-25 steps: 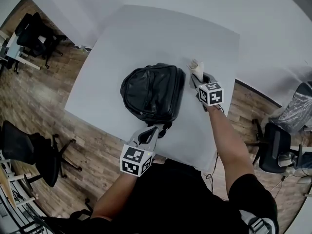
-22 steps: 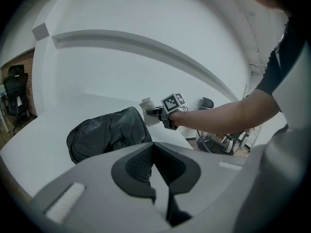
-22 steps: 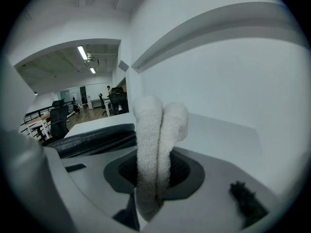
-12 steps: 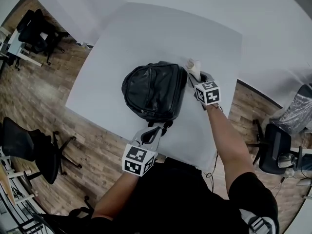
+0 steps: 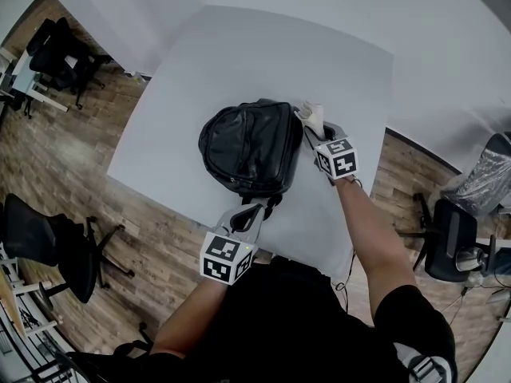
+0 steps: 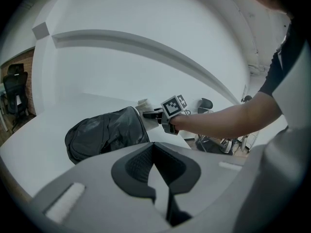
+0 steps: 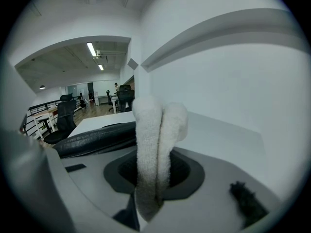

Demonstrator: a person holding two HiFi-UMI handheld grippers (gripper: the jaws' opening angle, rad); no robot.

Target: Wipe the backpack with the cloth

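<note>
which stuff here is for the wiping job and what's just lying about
For the job:
backpack
cloth, held in the right claw
left claw, at the backpack's near end
table under the backpack

Lying about:
left chair, on the floor
right chair, on the floor

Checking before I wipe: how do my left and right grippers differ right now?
The right gripper is shut on the white cloth; the left gripper is shut on nothing. The right gripper is by the black backpack's far right corner, the left gripper at its near edge. Both carry marker cubes.
</note>
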